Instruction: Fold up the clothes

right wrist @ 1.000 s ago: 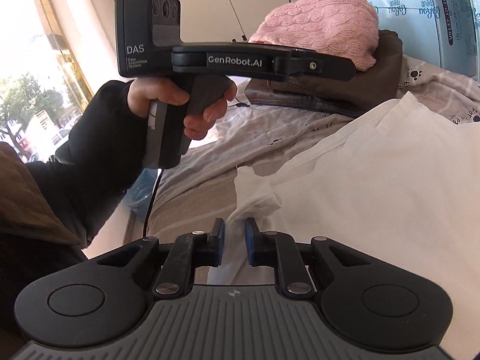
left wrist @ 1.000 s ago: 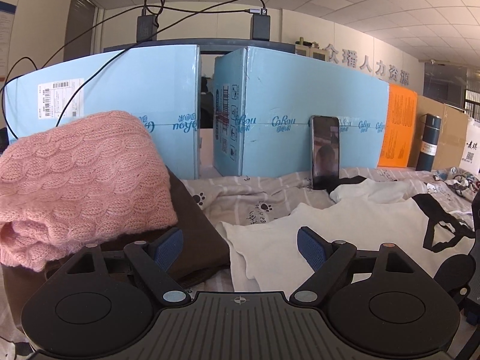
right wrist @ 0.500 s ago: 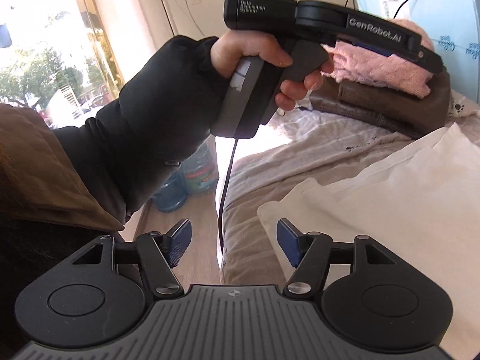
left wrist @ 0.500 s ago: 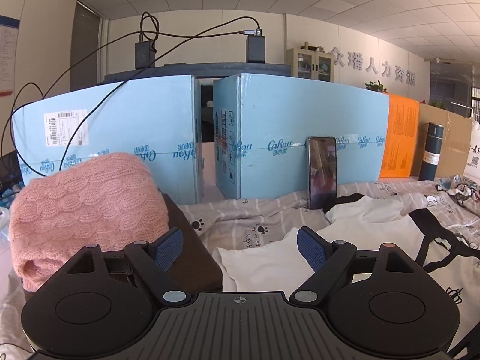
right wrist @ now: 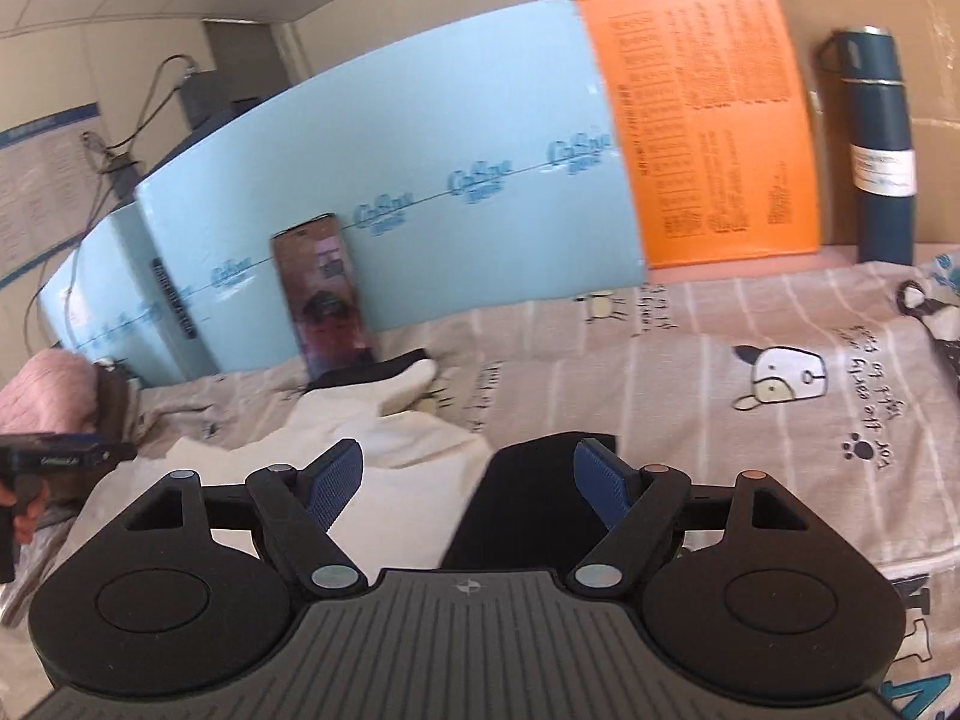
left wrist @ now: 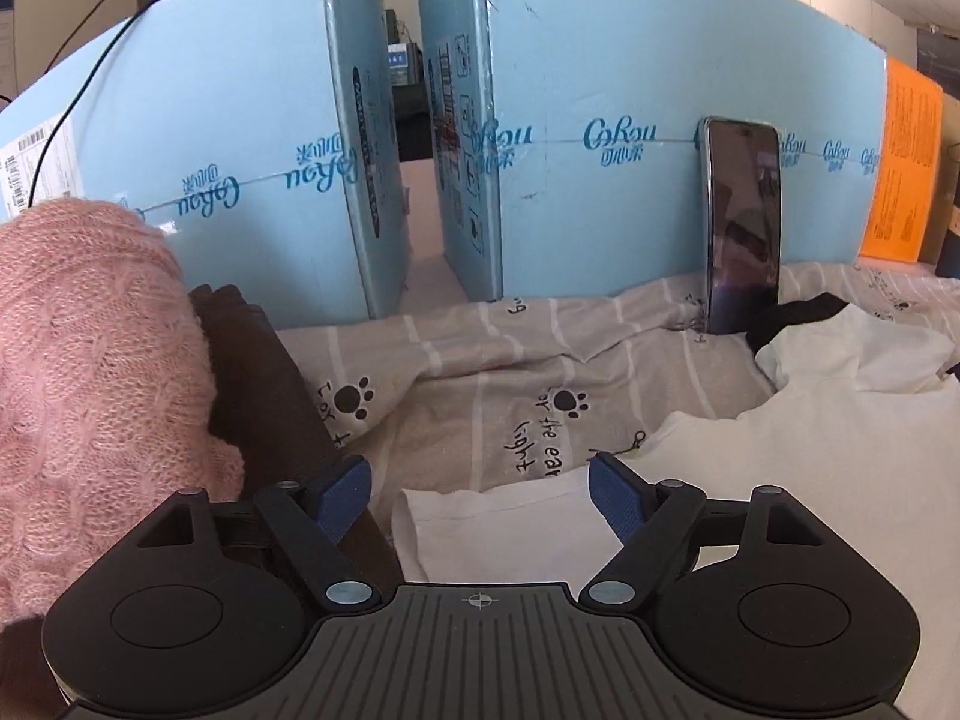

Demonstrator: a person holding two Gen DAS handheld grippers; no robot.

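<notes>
A white shirt with black trim (left wrist: pixel 750 480) lies spread on the printed grey bedsheet (left wrist: pixel 510 384). My left gripper (left wrist: pixel 480 495) hovers open just above the shirt's near left corner, nothing between its blue pads. In the right wrist view the same white shirt (right wrist: pixel 384 450) shows a black sleeve (right wrist: pixel 528 498) under my right gripper (right wrist: pixel 471 480), which is open and holds nothing. A folded pink knit sweater (left wrist: pixel 90 372) rests on a dark brown garment (left wrist: pixel 264 396) at the left. The other gripper's handle and a hand (right wrist: pixel 24 480) sit at the far left edge.
Light blue cartons (left wrist: pixel 600 120) wall off the back of the bed, with a gap between two of them. A phone (left wrist: pixel 743 222) leans upright against one. An orange sheet (right wrist: pixel 714 138) and a dark blue flask (right wrist: pixel 879 144) stand at the back right.
My right gripper opened, then swung from facing the left hand and window round to the cartons and the shirt's black sleeve. My left gripper dipped closer to the shirt corner.
</notes>
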